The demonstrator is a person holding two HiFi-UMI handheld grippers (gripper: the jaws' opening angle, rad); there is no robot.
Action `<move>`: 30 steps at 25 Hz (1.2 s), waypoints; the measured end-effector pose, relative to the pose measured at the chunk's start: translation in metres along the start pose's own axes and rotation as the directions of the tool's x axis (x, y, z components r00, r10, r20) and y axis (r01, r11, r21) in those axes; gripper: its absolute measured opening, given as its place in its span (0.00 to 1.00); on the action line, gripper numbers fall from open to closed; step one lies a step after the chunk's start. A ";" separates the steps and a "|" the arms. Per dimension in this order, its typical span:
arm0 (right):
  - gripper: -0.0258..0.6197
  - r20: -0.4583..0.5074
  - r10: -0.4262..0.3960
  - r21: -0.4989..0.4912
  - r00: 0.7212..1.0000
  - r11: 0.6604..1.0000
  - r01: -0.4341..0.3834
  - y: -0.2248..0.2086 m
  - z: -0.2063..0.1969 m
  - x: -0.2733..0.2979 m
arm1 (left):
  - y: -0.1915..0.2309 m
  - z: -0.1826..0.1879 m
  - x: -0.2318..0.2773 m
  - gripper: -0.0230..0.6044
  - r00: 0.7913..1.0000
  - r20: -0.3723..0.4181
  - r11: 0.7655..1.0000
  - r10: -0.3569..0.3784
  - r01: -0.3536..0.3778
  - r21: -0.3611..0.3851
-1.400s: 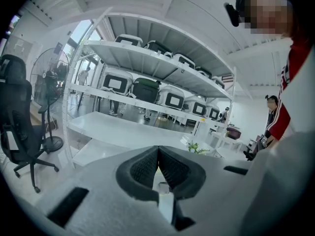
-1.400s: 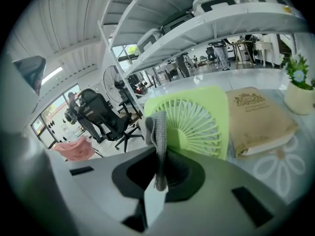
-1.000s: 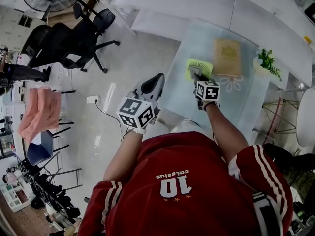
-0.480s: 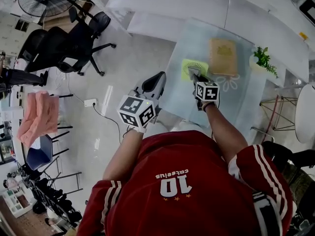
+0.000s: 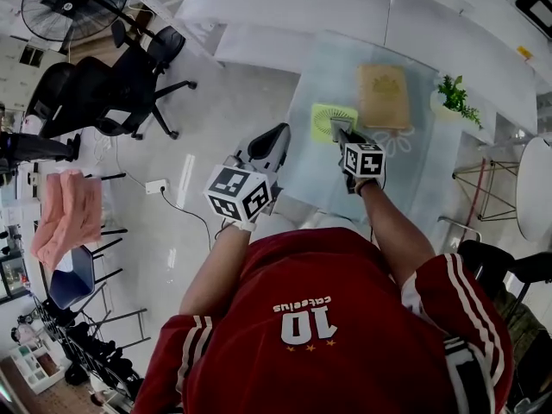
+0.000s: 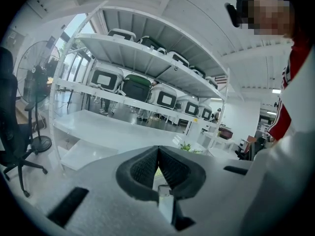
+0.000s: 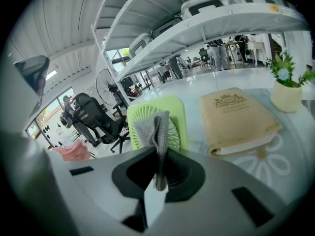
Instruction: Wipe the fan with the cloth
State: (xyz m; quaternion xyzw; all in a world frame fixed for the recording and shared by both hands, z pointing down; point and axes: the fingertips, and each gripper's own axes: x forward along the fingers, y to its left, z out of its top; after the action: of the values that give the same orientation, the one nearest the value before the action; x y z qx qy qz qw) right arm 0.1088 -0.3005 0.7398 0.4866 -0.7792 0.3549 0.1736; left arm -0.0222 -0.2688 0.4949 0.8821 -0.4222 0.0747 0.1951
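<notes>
A small lime-green fan [image 5: 329,119] lies flat on the glass table [image 5: 431,175]; the right gripper view has this fan [image 7: 175,116] just past the jaws. My right gripper [image 5: 343,134] hangs over the fan's near right part, shut on a grey cloth [image 7: 153,129] that stands up between the jaws [image 7: 157,154] and covers part of the grille. Whether the cloth touches the fan is unclear. My left gripper [image 5: 274,141] is held off the table's left edge over the floor. In its own view it [image 6: 158,162] is shut and holds nothing, pointing up at shelving.
A tan book [image 5: 384,96] [image 7: 237,119] lies right of the fan, and beyond it stands a small potted plant [image 5: 454,100] [image 7: 288,88]. Black office chairs [image 5: 112,84], a standing fan [image 5: 59,3] and a pink cloth on a chair [image 5: 67,216] are on the left.
The right gripper with the cloth has drifted slightly toward the fan's right side. The head view has shifted a little. The left gripper has hardly moved.
</notes>
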 end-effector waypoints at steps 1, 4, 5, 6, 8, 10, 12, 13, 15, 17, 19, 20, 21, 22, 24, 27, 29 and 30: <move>0.08 0.002 -0.003 0.000 1.000 1.000 0.003 -0.002 0.000 -0.001 | -0.002 0.000 0.002 0.04 1.000 0.001 1.000 -0.006 0.006 -0.002; 0.08 0.006 -0.014 -0.001 1.000 1.000 0.014 -0.009 0.001 -0.006 | -0.008 0.003 0.008 0.04 1.000 0.006 1.000 -0.024 0.024 -0.002; 0.08 0.009 -0.017 0.002 1.000 1.000 0.017 -0.012 0.001 -0.008 | -0.010 0.003 0.010 0.04 1.000 0.006 1.000 -0.030 0.030 0.002; 0.08 0.013 -0.022 0.005 1.000 1.000 0.022 -0.014 0.001 -0.010 | -0.013 0.004 0.012 0.04 0.999 0.005 0.999 -0.035 0.035 0.005; 0.08 0.018 -0.033 0.013 0.999 0.999 0.032 -0.019 0.002 -0.014 | -0.018 0.004 0.014 0.04 0.999 0.002 0.999 -0.047 0.047 0.010; 0.08 0.025 -0.042 0.021 0.999 0.999 0.041 -0.022 0.002 -0.019 | -0.022 0.004 0.015 0.04 0.998 0.000 0.998 -0.055 0.055 0.014; 0.08 0.031 -0.051 0.026 0.998 0.998 0.050 -0.026 0.003 -0.023 | -0.025 0.004 0.016 0.04 0.998 -0.001 0.998 -0.062 0.062 0.016; 0.08 0.034 -0.056 0.028 0.998 0.998 0.055 -0.028 0.003 -0.025 | -0.027 0.004 0.017 0.04 0.998 -0.002 0.998 -0.065 0.065 0.017; 0.08 0.035 -0.066 0.034 0.997 0.997 0.065 -0.032 0.003 -0.028 | -0.030 0.004 0.018 0.04 0.998 -0.003 0.997 -0.070 0.070 0.018; 0.08 0.036 -0.074 0.042 0.997 0.996 0.073 -0.036 0.003 -0.032 | -0.032 0.004 0.018 0.04 0.997 -0.002 0.997 -0.074 0.074 0.016; 0.08 0.039 -0.083 0.050 0.996 0.995 0.081 -0.038 0.002 -0.035 | -0.033 0.003 0.019 0.04 0.997 -0.002 0.997 -0.077 0.077 0.014; 0.08 0.040 -0.087 0.053 0.995 0.995 0.085 -0.040 0.001 -0.036 | -0.034 0.003 0.019 0.04 0.997 -0.002 0.997 -0.079 0.079 0.013; 0.08 0.040 -0.091 0.055 0.995 0.995 0.089 -0.041 0.001 -0.038 | -0.035 0.002 0.020 0.04 0.997 -0.001 0.997 -0.081 0.081 0.012; 0.08 0.041 -0.093 0.057 0.995 0.994 0.091 -0.043 0.000 -0.039 | -0.036 0.001 0.020 0.04 0.997 0.000 0.997 -0.083 0.083 0.010; 0.08 0.040 -0.099 0.060 0.994 0.994 0.096 -0.045 -0.002 -0.042 | -0.037 0.001 0.021 0.04 0.996 0.001 0.996 -0.085 0.085 0.006; 0.08 0.037 -0.107 0.065 0.994 0.992 0.104 -0.048 -0.004 -0.047 | -0.040 -0.002 0.021 0.04 0.996 -0.001 0.996 -0.091 0.091 -0.009; 0.08 0.036 -0.114 0.073 0.993 0.991 0.111 -0.051 -0.007 -0.050 | -0.043 -0.003 0.022 0.04 0.995 -0.001 0.995 -0.096 0.096 -0.014; 0.08 0.036 -0.117 0.076 0.992 0.991 0.114 -0.052 -0.007 -0.052 | -0.044 -0.003 0.022 0.04 0.995 -0.001 0.995 -0.098 0.098 -0.013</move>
State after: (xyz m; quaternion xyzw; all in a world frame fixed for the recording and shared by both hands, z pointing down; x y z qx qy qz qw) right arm 0.1779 -0.2764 0.7328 0.5440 -0.7394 0.3627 0.1603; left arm 0.0255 -0.2586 0.4914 0.9003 -0.3789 0.0629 0.2047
